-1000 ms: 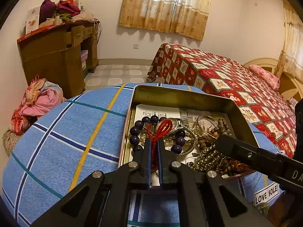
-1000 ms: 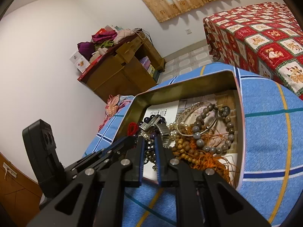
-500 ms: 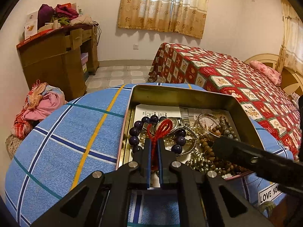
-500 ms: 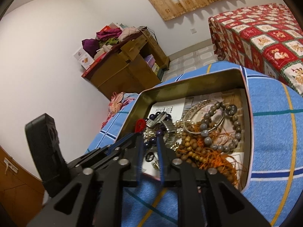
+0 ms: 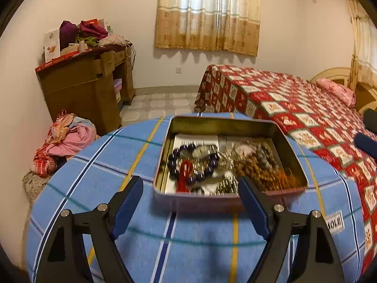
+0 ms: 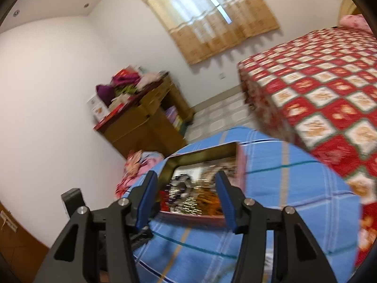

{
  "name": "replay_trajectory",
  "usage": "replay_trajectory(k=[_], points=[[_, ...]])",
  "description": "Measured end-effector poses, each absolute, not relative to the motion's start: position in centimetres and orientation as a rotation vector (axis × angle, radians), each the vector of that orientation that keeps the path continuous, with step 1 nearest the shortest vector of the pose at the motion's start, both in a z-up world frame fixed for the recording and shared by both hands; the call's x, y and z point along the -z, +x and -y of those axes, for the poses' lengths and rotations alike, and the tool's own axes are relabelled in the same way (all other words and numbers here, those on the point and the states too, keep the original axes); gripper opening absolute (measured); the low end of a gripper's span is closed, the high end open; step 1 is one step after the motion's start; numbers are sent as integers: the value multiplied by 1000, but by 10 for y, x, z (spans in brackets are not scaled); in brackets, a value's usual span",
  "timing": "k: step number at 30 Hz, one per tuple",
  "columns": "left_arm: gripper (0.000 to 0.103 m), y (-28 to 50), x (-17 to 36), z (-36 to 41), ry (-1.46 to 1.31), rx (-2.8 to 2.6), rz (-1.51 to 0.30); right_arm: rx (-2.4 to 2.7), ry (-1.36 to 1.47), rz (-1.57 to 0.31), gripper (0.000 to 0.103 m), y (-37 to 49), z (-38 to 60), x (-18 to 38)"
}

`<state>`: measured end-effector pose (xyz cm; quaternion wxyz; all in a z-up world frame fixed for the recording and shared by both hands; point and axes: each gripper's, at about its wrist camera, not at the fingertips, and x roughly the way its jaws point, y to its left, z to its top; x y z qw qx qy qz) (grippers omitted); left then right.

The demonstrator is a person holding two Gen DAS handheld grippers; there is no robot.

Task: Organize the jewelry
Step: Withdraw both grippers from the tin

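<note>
An open metal tin (image 5: 223, 122) sits on a round table under a blue plaid cloth (image 5: 113, 165). Inside lie a dark purple bead bracelet (image 5: 174, 162), a red cord (image 5: 186, 171), a watch (image 5: 200, 151), brown wooden beads (image 5: 252, 169) and orange threads. My left gripper (image 5: 192, 188) hovers just short of the tin's near wall, its jaws opening wide with nothing between them. In the blurred right wrist view my right gripper (image 6: 186, 185) is pulled back from the tin (image 6: 202, 152), jaws opening, nothing gripped. Its blue-padded tip (image 5: 367, 141) shows at the left view's right edge.
A bed with a red patchwork cover (image 5: 294, 108) stands to the right of the table. A wooden desk piled with clothes and boxes (image 5: 84, 80) is against the left wall, with a heap of laundry (image 5: 63, 139) on the floor beside it.
Both grippers went from shut to open and drew back and up from the tin. The left one let go of the red cord, which now lies in the tin.
</note>
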<state>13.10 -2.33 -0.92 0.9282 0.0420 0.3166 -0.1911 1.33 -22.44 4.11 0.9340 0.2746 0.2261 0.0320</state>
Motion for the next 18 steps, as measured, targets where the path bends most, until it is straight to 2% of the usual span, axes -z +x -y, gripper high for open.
replay_trajectory(k=[7,18], points=[[83,93,-1,24,121,374,-646,33,589,-507,55,-41,247,-25],[83,42,18,24,132,442,-730,73,604,-597,55,-91,259,7]])
